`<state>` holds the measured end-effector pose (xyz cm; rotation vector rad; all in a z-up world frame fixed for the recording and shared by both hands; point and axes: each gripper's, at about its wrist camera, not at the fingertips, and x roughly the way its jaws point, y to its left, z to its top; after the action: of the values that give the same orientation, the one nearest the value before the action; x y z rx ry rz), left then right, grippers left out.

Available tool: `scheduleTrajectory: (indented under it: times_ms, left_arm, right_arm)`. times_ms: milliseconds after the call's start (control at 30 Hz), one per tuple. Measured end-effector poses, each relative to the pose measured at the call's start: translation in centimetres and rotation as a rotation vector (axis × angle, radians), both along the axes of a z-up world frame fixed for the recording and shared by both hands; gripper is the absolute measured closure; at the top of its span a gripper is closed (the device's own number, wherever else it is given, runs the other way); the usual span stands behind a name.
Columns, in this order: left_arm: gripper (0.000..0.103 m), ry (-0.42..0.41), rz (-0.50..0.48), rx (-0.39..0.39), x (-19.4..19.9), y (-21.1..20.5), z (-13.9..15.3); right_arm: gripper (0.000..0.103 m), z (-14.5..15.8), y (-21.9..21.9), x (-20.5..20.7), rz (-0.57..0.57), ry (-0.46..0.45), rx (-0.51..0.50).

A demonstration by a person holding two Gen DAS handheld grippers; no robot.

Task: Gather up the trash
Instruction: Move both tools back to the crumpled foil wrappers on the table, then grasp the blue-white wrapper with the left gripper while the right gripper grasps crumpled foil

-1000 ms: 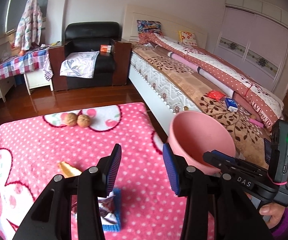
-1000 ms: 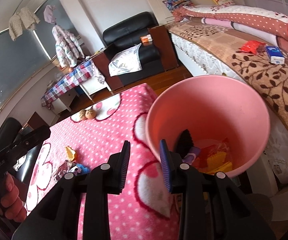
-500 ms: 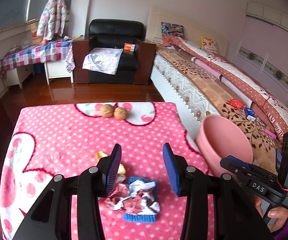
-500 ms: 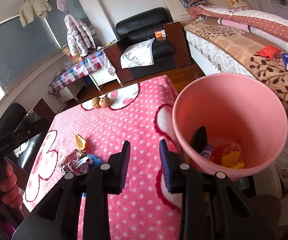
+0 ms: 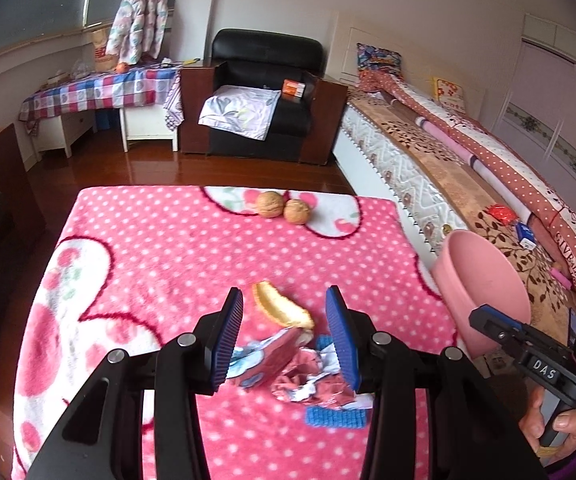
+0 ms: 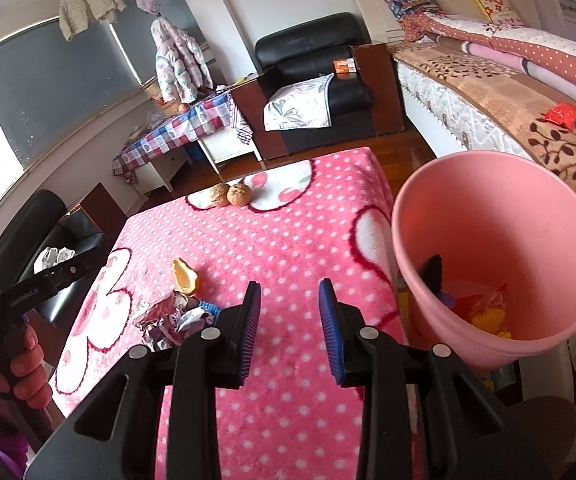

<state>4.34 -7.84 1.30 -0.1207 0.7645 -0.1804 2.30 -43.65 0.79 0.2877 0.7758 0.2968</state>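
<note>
Left wrist view: the left gripper [image 5: 284, 330] hangs wide open over crumpled wrappers [image 5: 307, 372] and a peel [image 5: 282, 308] on the blanket [image 5: 160, 264].

Right wrist view: the right gripper [image 6: 289, 322], fingers apart and empty, faces the bin [image 6: 527, 220], whose inside shows trash [image 6: 481, 312], hidden in the left view.

A home bedroom: a made bed [image 5: 467, 168] with pillows, a black armchair [image 5: 266, 92] and hanging clothes [image 5: 140, 12] lie beyond the tool.
</note>
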Motion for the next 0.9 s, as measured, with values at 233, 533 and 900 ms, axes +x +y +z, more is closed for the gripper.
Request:
scheduleTrajectory:
  times_ms: [233,533,900]
  left_arm:
    - [0.061,0.025,0.046,-0.002,-0.5,2.0,-0.9]
    - [0.061,0.071,0.07,-0.016,-1.2,3.9,-2.4]
    - [0.061,0.132,-0.045,-0.006,-1.8,3.1,-4.9]
  right_arm:
    - [0.072,-0.3,0.7,0.4,0.024,0.008,0.005]
    - [0.072,-0.8,2.6,0.9,0.078,0.023,0.013]
    - [0.072,-1.7,3.5,1.3,0.106,0.055,0.006]
